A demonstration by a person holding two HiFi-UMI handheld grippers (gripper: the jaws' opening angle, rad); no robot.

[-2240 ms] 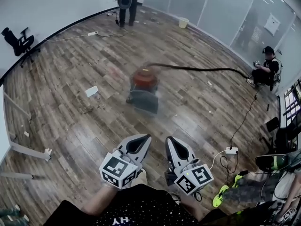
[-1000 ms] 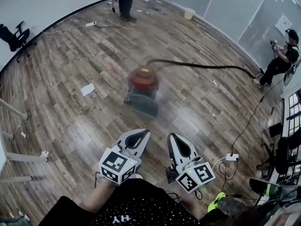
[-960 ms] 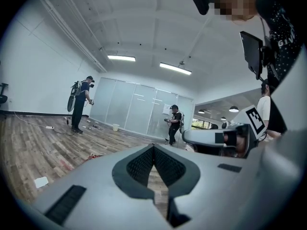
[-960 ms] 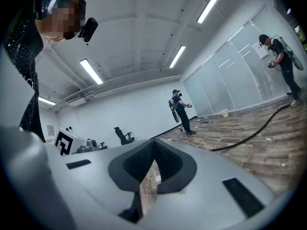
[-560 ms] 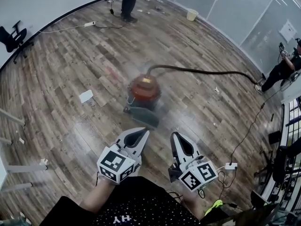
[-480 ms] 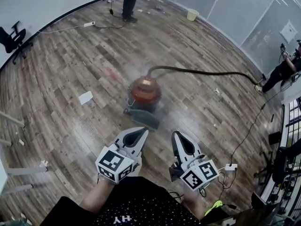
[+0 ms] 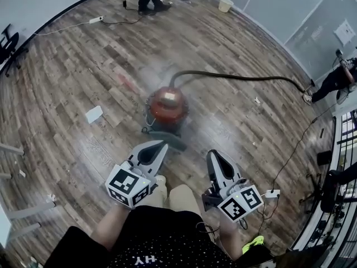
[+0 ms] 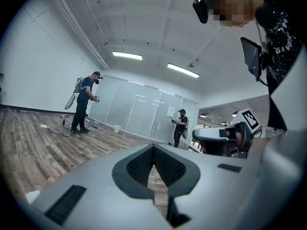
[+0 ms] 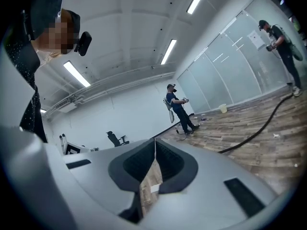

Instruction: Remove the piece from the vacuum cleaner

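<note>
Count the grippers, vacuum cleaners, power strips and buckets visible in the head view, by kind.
Grey handheld grippers: 2, the left gripper and the right gripper
Round red vacuum cleaner: 1
White power strips: 2
Pale plastic bucket: 1
Total: 6

The floor [image 7: 67,82] is brown wood-look plank with a visible grain and a soft sheen that glares pale around the vacuum cleaner [image 7: 167,106]. The vacuum cleaner's red dome looks like glossy plastic, and its hose [image 7: 240,78] is black and matt. The left hand-held gripper [image 7: 163,145] and right hand-held gripper [image 7: 214,153] have smooth, matt grey plastic shells, with dark, finely ribbed pads [image 8: 141,164]. The partition [image 8: 139,114] is frosted glass. A scrap of paper [image 7: 93,114] is plain white. The person's shirt [image 7: 162,239] is black cloth.
</note>
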